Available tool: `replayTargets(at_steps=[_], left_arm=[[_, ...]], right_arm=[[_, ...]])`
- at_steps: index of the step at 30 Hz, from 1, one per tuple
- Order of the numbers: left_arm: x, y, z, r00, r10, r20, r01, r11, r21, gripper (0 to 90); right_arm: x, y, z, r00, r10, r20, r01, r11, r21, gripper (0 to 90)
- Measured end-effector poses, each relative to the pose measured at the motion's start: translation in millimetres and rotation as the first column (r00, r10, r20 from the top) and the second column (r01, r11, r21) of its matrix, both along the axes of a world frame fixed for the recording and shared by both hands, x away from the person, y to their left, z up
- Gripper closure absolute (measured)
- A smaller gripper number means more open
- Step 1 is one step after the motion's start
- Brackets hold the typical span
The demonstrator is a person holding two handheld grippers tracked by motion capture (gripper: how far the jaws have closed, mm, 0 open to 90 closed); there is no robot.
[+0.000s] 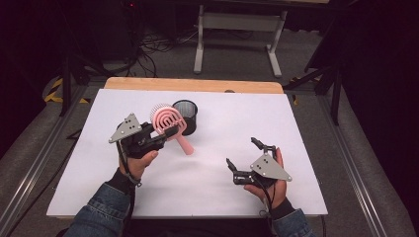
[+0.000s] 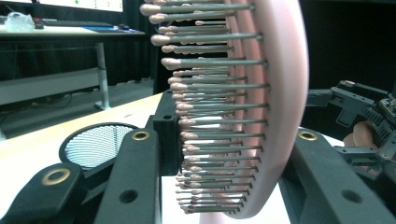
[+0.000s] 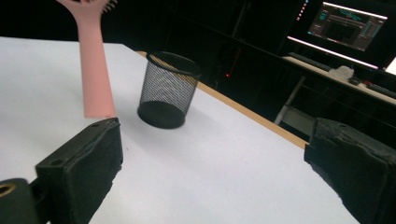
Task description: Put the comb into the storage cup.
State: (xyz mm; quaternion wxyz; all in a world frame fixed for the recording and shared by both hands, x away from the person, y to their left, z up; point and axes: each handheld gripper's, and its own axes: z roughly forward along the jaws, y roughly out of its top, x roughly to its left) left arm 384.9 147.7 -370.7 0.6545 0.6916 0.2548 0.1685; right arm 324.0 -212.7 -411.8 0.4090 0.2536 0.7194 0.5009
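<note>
My left gripper (image 1: 170,132) is shut on the head of a pink hairbrush (image 1: 167,118). In the left gripper view the brush (image 2: 275,93) stands on edge between the two black jaws, bristles pointing left. Its handle (image 1: 184,143) slants down toward the white table (image 1: 237,118); whether the tip touches I cannot tell. A black mesh cup (image 1: 187,116) stands upright just right of the brush head. My right gripper (image 1: 242,152) hovers at the near right, open, with nothing between its jaws. In the right gripper view (image 3: 210,163) it faces the cup (image 3: 166,91) and the handle (image 3: 93,70).
The white sheet covers a wooden table whose bare far edge (image 1: 192,85) shows behind the cup. A desk frame (image 1: 237,29) and cables lie on the floor beyond. A lit monitor (image 3: 350,23) sits on a desk far off.
</note>
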Motion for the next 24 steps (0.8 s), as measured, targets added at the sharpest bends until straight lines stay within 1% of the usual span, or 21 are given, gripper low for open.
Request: replayTargets(at_steps=[2,5,6,8,11,14,15,17,18,20,23,24], left_arm=[[0.0,1.6,3.4,0.9999,0.005,0.011,-0.005,1.0,0.003,62.3],[1.0,4.8,9.3,0.9997,0.013,0.021,-0.013,0.9999,0.011,62.3],[1.0,4.8,9.3,0.9997,0.013,0.021,-0.013,0.9999,0.011,62.3],[2.5,7.0,14.5,0.9995,0.018,0.027,-0.018,0.9995,0.024,62.3],[3.7,7.9,17.7,0.9993,0.02,0.032,-0.021,0.9995,0.023,62.3],[5.8,8.6,25.8,0.9987,0.025,0.045,-0.026,0.9992,0.029,62.3],[5.8,8.6,25.8,0.9987,0.025,0.045,-0.026,0.9992,0.029,62.3],[7.2,9.3,32.8,0.9979,0.028,0.058,-0.03,0.9988,0.038,62.3],[7.2,9.3,32.8,0.9979,0.028,0.058,-0.03,0.9988,0.038,62.3],[9.6,9.6,38.4,0.9971,0.031,0.069,-0.034,0.9988,0.035,62.3],[11.2,9.7,42.0,0.997,0.033,0.07,-0.037,0.9982,0.047,62.3],[12.3,8.5,44.3,0.9966,0.033,0.076,-0.037,0.9978,0.055,62.3]], right_arm=[[0.0,-5.3,-2.0,0.9999,-0.01,-0.009,0.01,1.0,0.001,4.7],[-0.8,-11.6,-4.2,0.9995,-0.029,-0.01,0.029,1.0,-0.002,4.7],[-0.8,-11.6,-4.2,0.9995,-0.029,-0.01,0.029,1.0,-0.002,4.7],[-1.8,-15.5,-5.1,0.9993,-0.034,-0.014,0.034,0.999,-0.01,4.7],[-2.4,-17.6,-5.4,0.9992,-0.039,-0.012,0.039,0.999,-0.009,4.7],[-3.6,-22.4,-7.1,0.9987,-0.048,-0.018,0.048,0.999,-0.007,4.8],[-3.6,-22.4,-7.1,0.9987,-0.048,-0.018,0.048,0.999,-0.007,4.8],[-4.4,-24.2,-9.2,0.9985,-0.049,-0.025,0.049,0.999,-0.015,4.9],[-4.4,-24.2,-9.2,0.9985,-0.049,-0.025,0.049,0.999,-0.015,4.9],[-5.1,-25.0,-10.4,0.9986,-0.047,-0.026,0.047,0.999,-0.016,4.9],[-5.4,-25.4,-11.1,0.9985,-0.047,-0.028,0.046,0.999,-0.021,5.1],[-5.5,-25.3,-11.5,0.9985,-0.046,-0.03,0.045,0.999,-0.023,5.1]])
